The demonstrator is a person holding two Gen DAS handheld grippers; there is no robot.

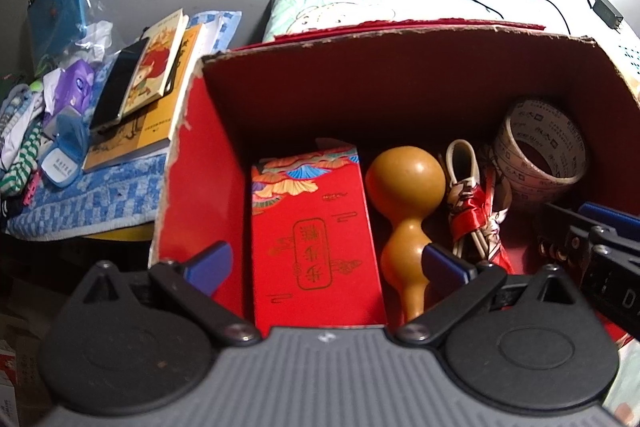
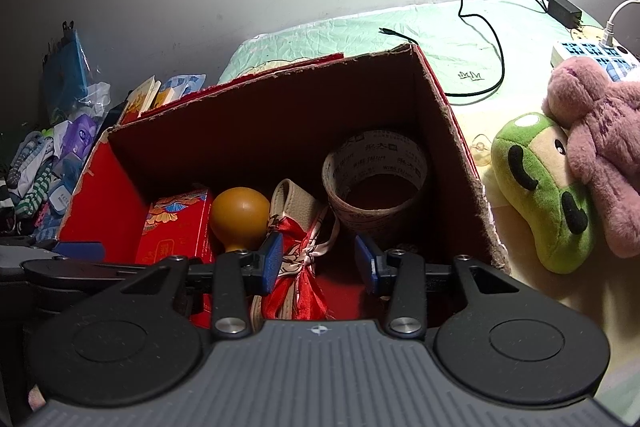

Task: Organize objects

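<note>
- While poised over the red cardboard box (image 1: 208, 163), seen from the left wrist: left gripper (image 1: 326, 263) spread wide, nothing between the blue pads (image 1: 210, 261). Inside, side by side along the floor: red gift box (image 1: 316, 235), gourd (image 1: 404, 211), red-wrapped strap bundle (image 1: 476, 215), tape roll (image 1: 540, 151) at far right. Outside on the left, books (image 1: 156, 83) stacked on a blue checked towel (image 1: 100, 203).
- From the right wrist: right gripper (image 2: 318, 261) moderately open, empty, just above the strap bundle (image 2: 300, 247), possibly brushing it. Green plush toy (image 2: 540, 187) and pink plush toy (image 2: 600, 147) lying outside the box, right.
</note>
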